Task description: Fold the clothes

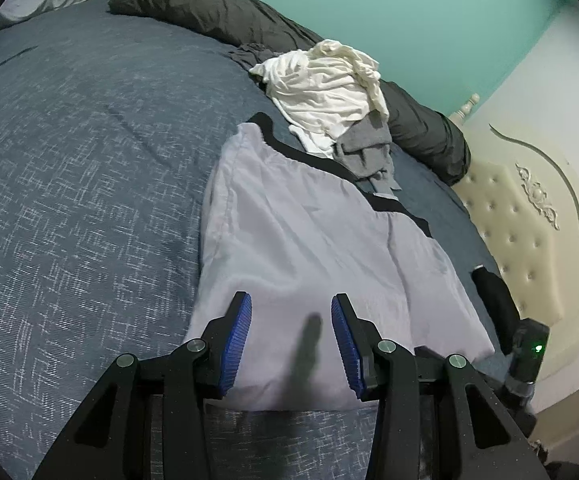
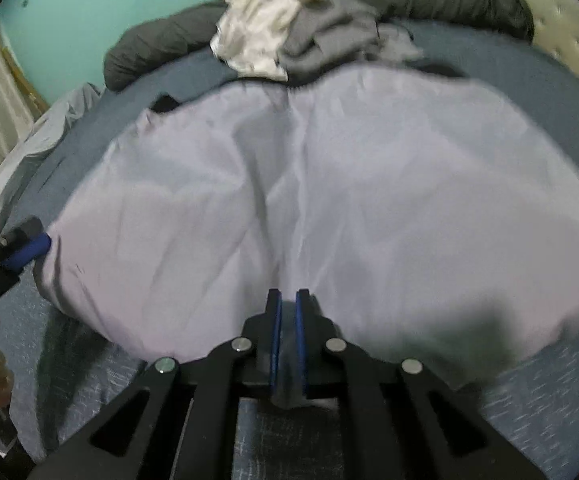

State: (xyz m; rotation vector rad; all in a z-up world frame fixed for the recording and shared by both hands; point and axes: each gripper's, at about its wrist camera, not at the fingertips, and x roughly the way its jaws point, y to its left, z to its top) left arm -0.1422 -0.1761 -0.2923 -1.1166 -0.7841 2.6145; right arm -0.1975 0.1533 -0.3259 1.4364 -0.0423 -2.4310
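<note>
The lilac garment (image 2: 329, 184) lies spread mid-frame on the bed (image 1: 69, 160). The right gripper (image 2: 288, 308) pinches its near hem; the left gripper (image 1: 291, 312) is spread above it. Risk — single-point pull bunches fabric, skewing the fold.

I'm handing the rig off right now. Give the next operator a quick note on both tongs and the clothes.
Left tongs: open, over the near edge of the lavender garment.
Right tongs: shut on that garment's near edge.
The garment lies spread on the blue bedspread; how far it is folded is unclear.
Left: finish it, then the white and grey clothes piled behind.
</note>
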